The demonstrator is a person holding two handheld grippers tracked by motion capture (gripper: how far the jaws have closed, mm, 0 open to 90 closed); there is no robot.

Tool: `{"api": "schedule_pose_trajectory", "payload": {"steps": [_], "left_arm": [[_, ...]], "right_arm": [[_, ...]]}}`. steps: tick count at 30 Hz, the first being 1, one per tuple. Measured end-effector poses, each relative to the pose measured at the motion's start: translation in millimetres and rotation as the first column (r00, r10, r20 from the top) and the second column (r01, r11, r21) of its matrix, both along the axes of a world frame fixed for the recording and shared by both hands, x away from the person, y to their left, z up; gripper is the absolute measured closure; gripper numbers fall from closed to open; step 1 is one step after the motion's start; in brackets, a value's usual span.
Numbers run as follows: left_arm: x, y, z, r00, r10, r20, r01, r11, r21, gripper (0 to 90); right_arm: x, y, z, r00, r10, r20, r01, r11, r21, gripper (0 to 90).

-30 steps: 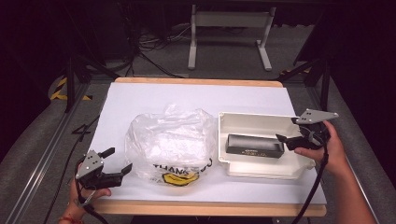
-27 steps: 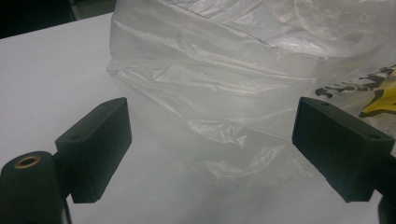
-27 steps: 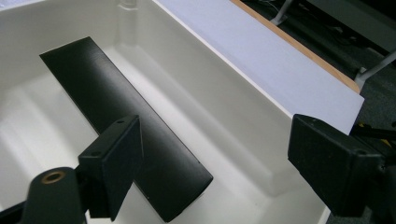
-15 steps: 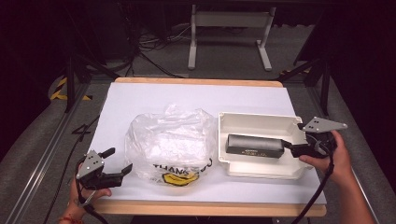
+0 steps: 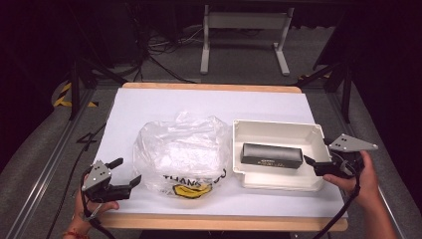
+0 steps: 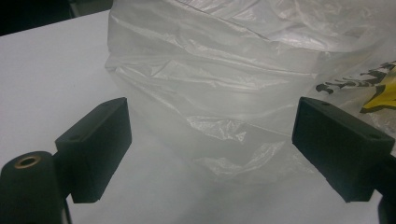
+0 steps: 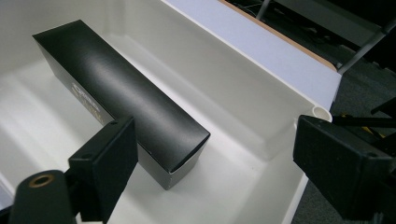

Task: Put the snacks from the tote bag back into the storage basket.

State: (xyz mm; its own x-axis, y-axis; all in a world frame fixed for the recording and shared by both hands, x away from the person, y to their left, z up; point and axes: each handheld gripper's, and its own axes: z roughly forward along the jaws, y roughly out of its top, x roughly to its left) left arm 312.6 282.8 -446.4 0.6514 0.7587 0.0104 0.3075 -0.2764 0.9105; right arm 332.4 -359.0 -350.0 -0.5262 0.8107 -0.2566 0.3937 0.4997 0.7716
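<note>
A long black box (image 5: 271,155) lies inside a white tray (image 5: 275,125) on the right half of the table. A crumpled clear plastic bag (image 5: 181,152) with black and yellow print sits left of the tray. My right gripper (image 5: 313,167) hangs at the tray's near right corner, pointing at the box's right end. Its jaws have just been opening. In the right gripper view the box (image 7: 121,98) ends just ahead of the open right gripper (image 7: 215,163), untouched, with the tray wall (image 7: 243,93) behind. My left gripper (image 5: 126,172) rests open by the bag (image 6: 224,93), its jaws apart around nothing (image 6: 210,154).
A white sheet (image 5: 209,107) covers the table, with a wooden edge (image 5: 219,221) along the near side. A metal stand (image 5: 244,30) and cables lie on the floor beyond. Bare sheet stretches behind the bag and tray.
My right gripper has shifted toward the near right corner of the tray and sunk a little, and its jaws stand wider. The left gripper, bag and box are unmoved.
</note>
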Motion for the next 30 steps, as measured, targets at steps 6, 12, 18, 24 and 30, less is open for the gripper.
{"api": "schedule_pose_trajectory", "payload": {"steps": [6,12,18,24,30], "left_arm": [[0.1,0.3,0.2,1.0,0.003,0.002,-0.003,1.0,-0.002,12.9],[-0.2,0.9,0.3,1.0,0.005,0.0,-0.005,1.0,-0.007,12.9],[0.1,1.2,0.2,1.0,0.006,0.001,-0.006,1.0,-0.008,12.7],[0.2,1.9,0.2,1.0,0.009,0.003,-0.009,0.9999,-0.013,12.7],[-0.4,2.9,0.9,0.9999,0.009,0.008,-0.009,0.9998,-0.015,12.8]], "right_arm": [[-8.8,-5.5,-4.8,0.9999,-0.01,0.013,0.009,1.0,0.02,12.7],[-16.2,-10.0,-11.4,0.9996,-0.025,0.014,0.024,0.999,0.037,11.6],[-21.7,-11.6,-18.2,0.9989,-0.04,0.024,0.04,0.999,0.033,10.9],[-25.8,-12.7,-25.3,0.998,-0.058,0.028,0.056,0.997,0.044,9.3],[-29.9,-15.9,-33.6,0.9955,-0.089,0.034,0.087,0.994,0.061,7.7]]}}
